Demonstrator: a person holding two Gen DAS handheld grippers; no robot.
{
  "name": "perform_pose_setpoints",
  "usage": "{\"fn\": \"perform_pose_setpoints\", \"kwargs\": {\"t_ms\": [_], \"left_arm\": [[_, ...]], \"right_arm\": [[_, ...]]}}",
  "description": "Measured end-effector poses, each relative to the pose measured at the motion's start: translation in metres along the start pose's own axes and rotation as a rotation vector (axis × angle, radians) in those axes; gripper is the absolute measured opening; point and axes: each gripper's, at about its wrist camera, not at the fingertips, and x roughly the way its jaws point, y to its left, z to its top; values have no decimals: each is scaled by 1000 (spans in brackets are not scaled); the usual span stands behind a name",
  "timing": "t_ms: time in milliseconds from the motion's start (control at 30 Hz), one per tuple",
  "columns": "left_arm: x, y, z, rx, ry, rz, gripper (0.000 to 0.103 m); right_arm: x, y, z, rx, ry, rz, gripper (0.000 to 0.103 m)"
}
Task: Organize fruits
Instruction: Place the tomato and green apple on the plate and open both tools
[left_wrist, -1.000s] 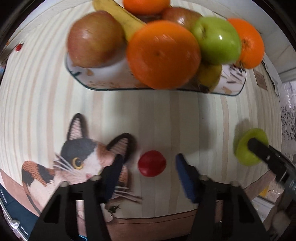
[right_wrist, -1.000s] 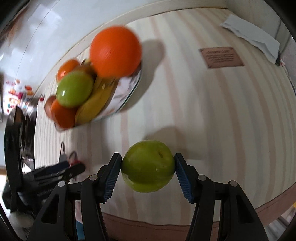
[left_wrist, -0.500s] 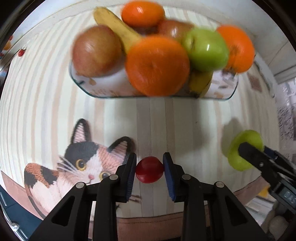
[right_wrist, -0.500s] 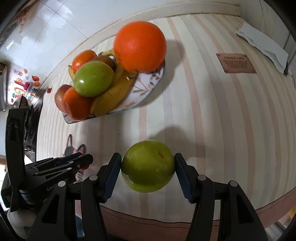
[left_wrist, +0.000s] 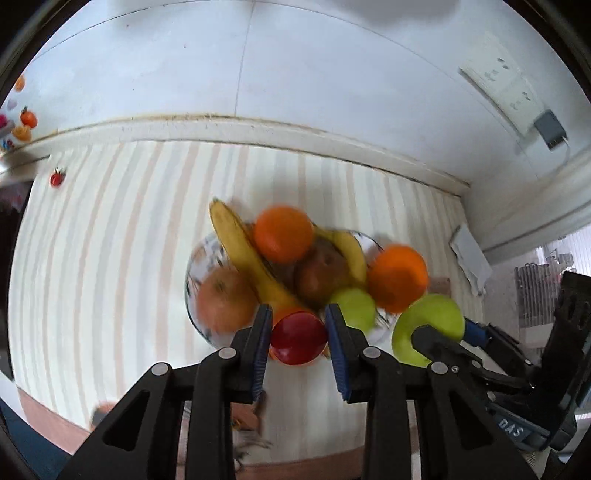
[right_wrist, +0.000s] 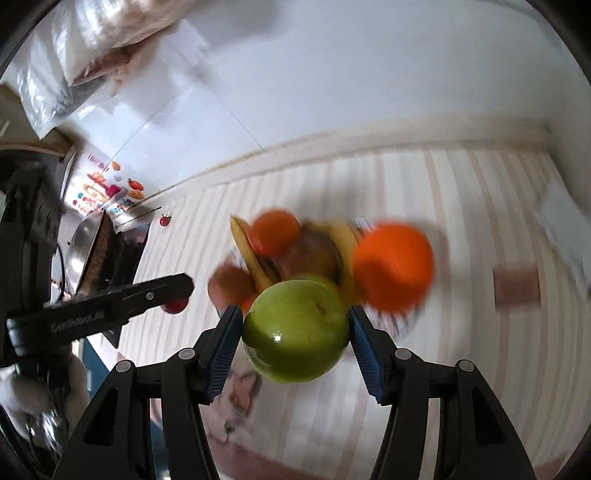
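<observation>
My left gripper (left_wrist: 298, 336) is shut on a small red fruit (left_wrist: 298, 339) and holds it in the air above the near side of the fruit bowl (left_wrist: 197, 258). My right gripper (right_wrist: 295, 332) is shut on a green apple (right_wrist: 295, 330), also lifted over the bowl. The bowl holds oranges (left_wrist: 283, 233), bananas (left_wrist: 243, 254), brownish apples (left_wrist: 223, 301) and a green apple (left_wrist: 354, 306). In the left wrist view the right gripper's green apple (left_wrist: 428, 328) hangs to the right of the bowl. The left gripper's black finger (right_wrist: 122, 299) shows at the left of the right wrist view.
The striped tablecloth (left_wrist: 110, 258) runs to a white wall (left_wrist: 295, 66) with a socket and plug (left_wrist: 550, 129). A folded white cloth (left_wrist: 471, 254) and a brown label (right_wrist: 517, 288) lie right of the bowl. A small red fruit (left_wrist: 56, 178) sits far left. A cat print (right_wrist: 236, 398) shows below.
My left gripper closed on the small red fruit and lifted it off the cloth. Both grippers rose and tilted up, so the bowl now lies below them and the wall fills the top.
</observation>
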Motion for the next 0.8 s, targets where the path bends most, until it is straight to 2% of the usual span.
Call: {"fn": "perform_pose_setpoints", "kwargs": {"t_ms": [167, 333, 467, 800], "left_arm": [[33, 29, 37, -25, 89, 17, 27], [68, 63, 53, -86, 196, 15, 27], [78, 78, 53, -107, 224, 34, 27], [109, 85, 48, -125, 316, 62, 30]], "right_arm": [[45, 17, 30, -45, 61, 23, 61], [78, 26, 30, -40, 125, 49, 61], [94, 35, 26, -51, 150, 48, 61], [112, 45, 30, -56, 180, 9, 62]]}}
